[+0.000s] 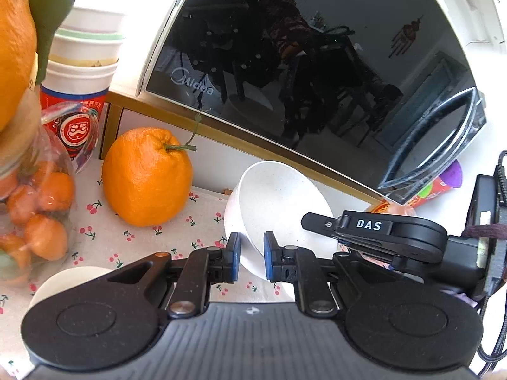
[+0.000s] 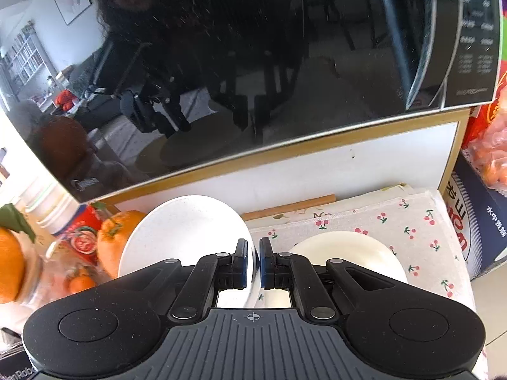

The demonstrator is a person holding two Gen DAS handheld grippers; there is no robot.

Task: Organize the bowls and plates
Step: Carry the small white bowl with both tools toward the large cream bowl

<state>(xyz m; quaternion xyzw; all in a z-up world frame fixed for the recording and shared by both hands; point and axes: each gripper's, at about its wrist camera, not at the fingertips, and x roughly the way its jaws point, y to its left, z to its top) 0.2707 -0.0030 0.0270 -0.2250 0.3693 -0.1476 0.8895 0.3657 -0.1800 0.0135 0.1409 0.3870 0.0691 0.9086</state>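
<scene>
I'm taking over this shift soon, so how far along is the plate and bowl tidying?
Nothing looks finished yet. In hand: both the left gripper and the right gripper are shut on the rim of the white bowl, which is tilted. Left: the cream plate lies alone on the cherry-print cloth; the two are not yet together.

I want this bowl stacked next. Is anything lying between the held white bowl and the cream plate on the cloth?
Nothing visible: the white bowl, clamped in the right hand-held gripper, hangs just left of the cream plate, with only bare cloth around.
</scene>
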